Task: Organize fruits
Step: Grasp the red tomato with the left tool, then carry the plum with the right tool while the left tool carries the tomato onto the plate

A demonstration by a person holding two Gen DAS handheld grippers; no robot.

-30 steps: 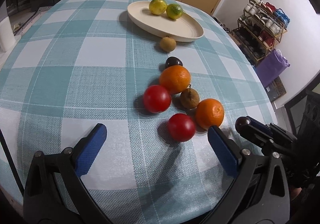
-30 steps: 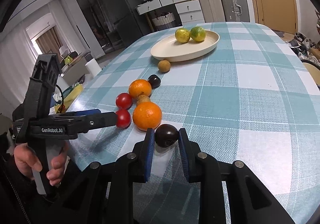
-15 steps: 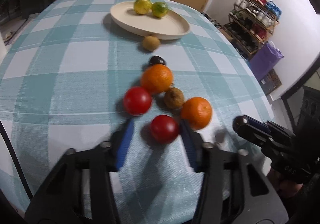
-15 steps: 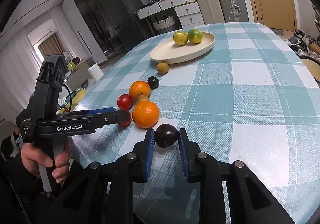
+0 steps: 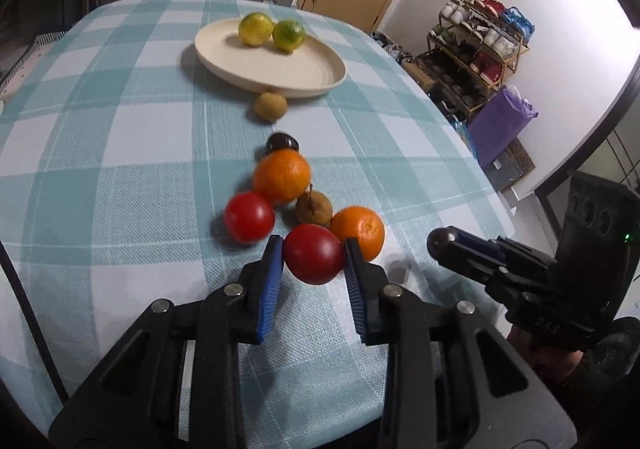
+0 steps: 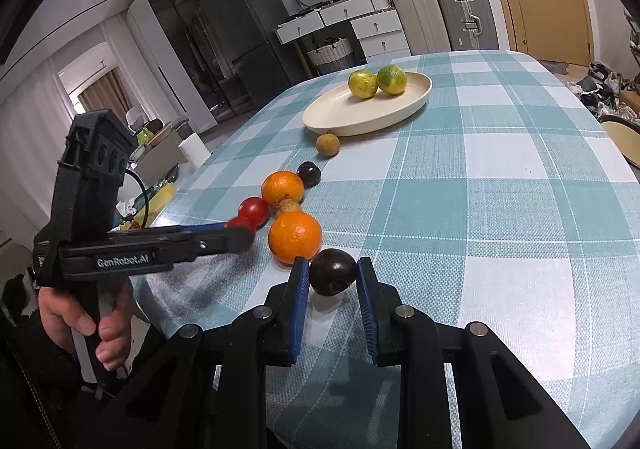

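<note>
My left gripper (image 5: 314,261) is shut on a red tomato (image 5: 313,259), held just above the tablecloth. My right gripper (image 6: 333,275) is shut on a dark plum (image 6: 333,277), lifted a little; it also shows in the left wrist view (image 5: 440,245). On the cloth lie a second red tomato (image 5: 249,217), two oranges (image 5: 282,177) (image 5: 357,232), a small brown pear (image 5: 314,207), another dark plum (image 5: 283,142) and a small brown fruit (image 5: 271,106). A cream plate (image 5: 280,73) at the far side holds two yellow-green citrus fruits (image 5: 256,29) (image 5: 289,35).
The table has a teal checked cloth (image 5: 120,153); its right edge (image 5: 480,177) drops off near a shoe rack (image 5: 480,37) and purple bag (image 5: 500,125). Suitcases and drawers stand beyond the far end. A paper roll (image 6: 194,151) sits left of the table.
My left gripper moved forward and closed from wide open onto the nearest red tomato. My right gripper kept its grip on the dark plum and rose slightly.
</note>
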